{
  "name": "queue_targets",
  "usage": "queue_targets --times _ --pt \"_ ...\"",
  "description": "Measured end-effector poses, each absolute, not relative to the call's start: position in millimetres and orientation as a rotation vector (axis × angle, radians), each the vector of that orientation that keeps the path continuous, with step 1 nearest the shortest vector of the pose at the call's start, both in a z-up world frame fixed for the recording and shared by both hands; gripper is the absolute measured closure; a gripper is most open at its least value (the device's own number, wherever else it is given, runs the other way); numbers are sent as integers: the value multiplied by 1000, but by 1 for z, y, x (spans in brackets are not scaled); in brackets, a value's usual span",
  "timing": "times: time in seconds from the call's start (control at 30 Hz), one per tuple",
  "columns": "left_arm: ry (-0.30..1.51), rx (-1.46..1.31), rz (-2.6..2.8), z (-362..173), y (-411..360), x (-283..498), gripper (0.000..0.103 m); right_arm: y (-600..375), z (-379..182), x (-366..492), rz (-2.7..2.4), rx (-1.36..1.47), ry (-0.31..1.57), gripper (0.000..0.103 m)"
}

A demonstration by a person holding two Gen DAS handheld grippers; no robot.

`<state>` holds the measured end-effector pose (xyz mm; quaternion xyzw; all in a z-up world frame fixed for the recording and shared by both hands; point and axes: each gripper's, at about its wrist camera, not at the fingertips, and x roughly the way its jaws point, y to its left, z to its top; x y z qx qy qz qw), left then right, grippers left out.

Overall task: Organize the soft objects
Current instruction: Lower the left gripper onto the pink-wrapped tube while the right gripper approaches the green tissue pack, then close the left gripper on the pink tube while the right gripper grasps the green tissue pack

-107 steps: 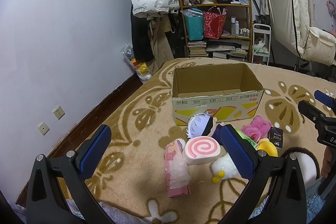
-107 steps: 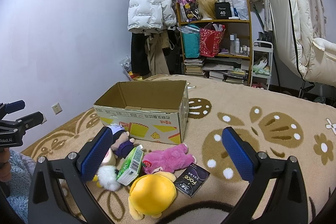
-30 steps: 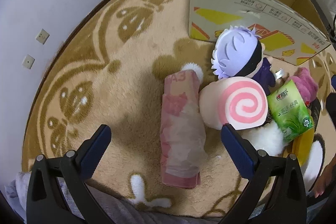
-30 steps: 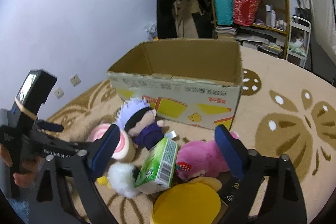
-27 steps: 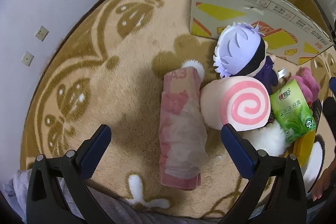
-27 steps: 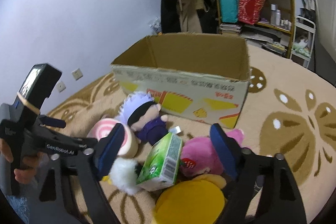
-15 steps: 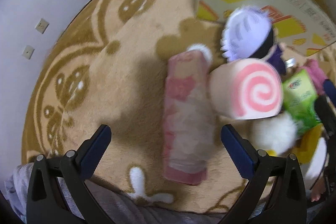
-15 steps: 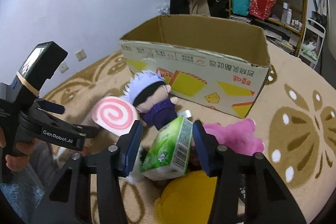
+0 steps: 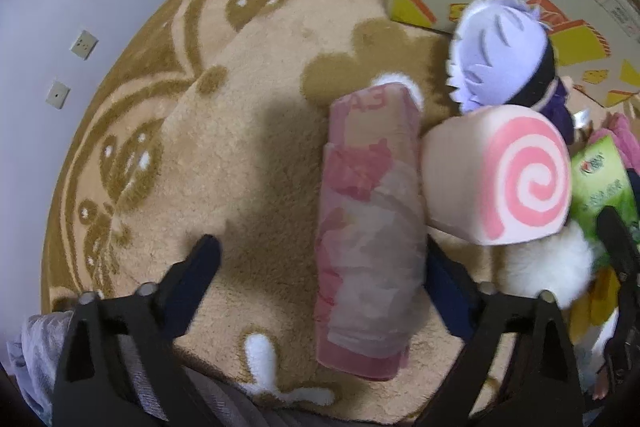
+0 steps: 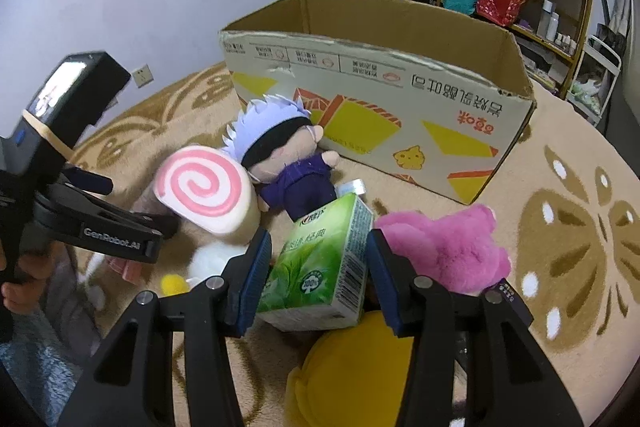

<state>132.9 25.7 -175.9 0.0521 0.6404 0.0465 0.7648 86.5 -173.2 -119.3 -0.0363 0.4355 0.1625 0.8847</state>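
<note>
Right wrist view: right gripper (image 10: 316, 269) jaws, wide a second ago, are now clamped on the green tissue pack (image 10: 320, 261) in the pile before the cardboard box (image 10: 380, 83), while left gripper (image 9: 320, 259), just narrowed, straddles the pink roll (image 9: 370, 235) ungripped; both lifts look imminent.

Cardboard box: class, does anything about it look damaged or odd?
Yes. The cardboard box has a ragged, torn top edge along its near wall, and its printed text reads upside down, so it seems to stand inverted. It stands open and upright on the carpet.
</note>
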Motion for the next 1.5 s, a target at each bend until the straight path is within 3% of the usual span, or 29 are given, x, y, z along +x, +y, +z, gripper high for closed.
queue_targets --times 0.13,0.23,0.33,0.43,0.9,1.3,1.37,1.5 --pt "1386 113 65 -172 19 128 32 -171 -123 86 339 -81 926 49" --pt "1395 76 23 -172 18 128 49 -172 -125 86 367 -32 942 36" --pt "1390 62 -18 -167 16 128 63 -168 -127 84 356 -67 944 36" --pt "1378 88 -32 -166 11 126 68 -164 -128 82 349 -84 940 37" --pt "1338 109 -11 -146 13 126 86 -167 -126 78 343 -68 930 72" --pt "1267 78 28 -123 29 117 88 -169 -113 74 336 -61 880 91" --pt "1243 65 35 -115 30 115 88 -171 -112 74 334 -56 880 103" --pt "1208 61 39 -107 30 114 88 -178 -114 80 323 -17 905 102"
